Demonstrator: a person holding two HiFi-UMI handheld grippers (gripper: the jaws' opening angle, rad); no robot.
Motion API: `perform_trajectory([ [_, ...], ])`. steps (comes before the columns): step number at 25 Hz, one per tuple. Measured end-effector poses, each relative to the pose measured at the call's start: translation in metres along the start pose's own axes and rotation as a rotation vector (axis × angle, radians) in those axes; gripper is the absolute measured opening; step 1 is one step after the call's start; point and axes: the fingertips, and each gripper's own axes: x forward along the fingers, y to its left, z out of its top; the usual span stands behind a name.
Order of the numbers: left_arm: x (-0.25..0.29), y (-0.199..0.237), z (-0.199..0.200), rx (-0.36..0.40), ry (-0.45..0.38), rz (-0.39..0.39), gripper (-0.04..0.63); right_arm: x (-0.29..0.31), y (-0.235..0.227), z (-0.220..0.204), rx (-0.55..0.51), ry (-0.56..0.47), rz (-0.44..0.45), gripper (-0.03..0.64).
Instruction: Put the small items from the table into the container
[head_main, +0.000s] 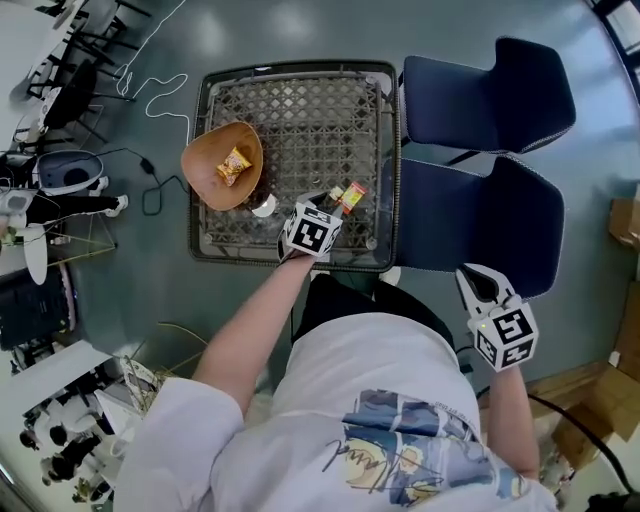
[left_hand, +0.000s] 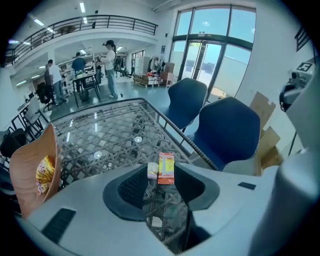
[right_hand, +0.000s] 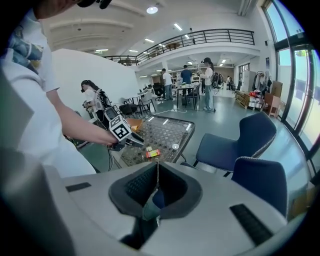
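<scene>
Grey floor lies all around a glass table (head_main: 320, 110) with a woven criss-cross pattern under the glass.

Head view: a brown bowl (head_main: 210, 150) sits at the left edge of the table, and 1 yellow snack bag (head_main: 234, 166) lies in it. 1 red and yellow packet (head_main: 351, 197) lies on the glass near the front edge. A small pale packet (head_main: 336, 192) lies just beside it. The left tongs (head_main: 333, 205) reach over the table and point at these 2 packets. The right tongs (head_main: 472, 280) are off to the right of the table, by a blue chair (head_main: 480, 225). Another blue chair (head_main: 490, 90) stands behind that one.

Left gripper view: the left tongs (left_hand: 161, 187) are open and hold nothing. Only glass shows between the 2 jaws. The red and yellow packet (left_hand: 166, 168) lies flat just past the tips, with the small pale packet (left_hand: 152, 170) just beside it on the left. The bowl (left_hand: 27, 165) is far off to the left, with the yellow snack bag (left_hand: 45, 174) inside. Both blue chairs (left_hand: 227, 130) stand to the right of the table. People stand far back in the big hall.

Right gripper view: the right tongs (right_hand: 157, 170) are closed tight, with nothing in them. The table (right_hand: 170, 131) is well apart from them. The left tongs (right_hand: 136, 140) hang over the glass, and the red and yellow packet (right_hand: 152, 153) lies near their tips.
</scene>
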Motion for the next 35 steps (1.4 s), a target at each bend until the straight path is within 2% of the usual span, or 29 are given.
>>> perform_trajectory([
  [7, 0.051, 0.019, -0.012, 0.006, 0.101, 0.064, 0.15, -0.019, -0.027, -0.028, 0.029, 0.055, -0.031, 0.011],
  [10, 0.064, 0.017, -0.015, 0.032, 0.138, 0.052, 0.15, -0.023, -0.033, -0.035, 0.039, 0.069, -0.038, 0.012],
  [14, 0.068, 0.016, -0.019, 0.017, 0.163, 0.048, 0.147, -0.024, -0.035, -0.035, 0.05, 0.074, -0.04, 0.012],
  [16, 0.064, 0.018, -0.015, 0.009, 0.151, 0.052, 0.123, -0.022, -0.034, -0.031, 0.048, 0.074, -0.036, 0.012],
  [22, 0.03, 0.026, -0.005, -0.006, 0.085, 0.037, 0.121, -0.002, -0.019, -0.005, 0.02, 0.055, -0.008, 0.011],
  [26, -0.005, 0.038, 0.004, -0.019, 0.009, 0.009, 0.121, 0.022, -0.002, 0.012, -0.006, 0.043, 0.023, 0.012],
  [32, -0.077, 0.09, 0.014, -0.046, -0.115, 0.042, 0.12, 0.061, 0.03, 0.042, -0.059, 0.037, 0.072, 0.012],
  [35, -0.106, 0.125, 0.007, -0.066, -0.133, 0.079, 0.12, 0.074, 0.047, 0.057, -0.079, 0.036, 0.084, 0.012],
])
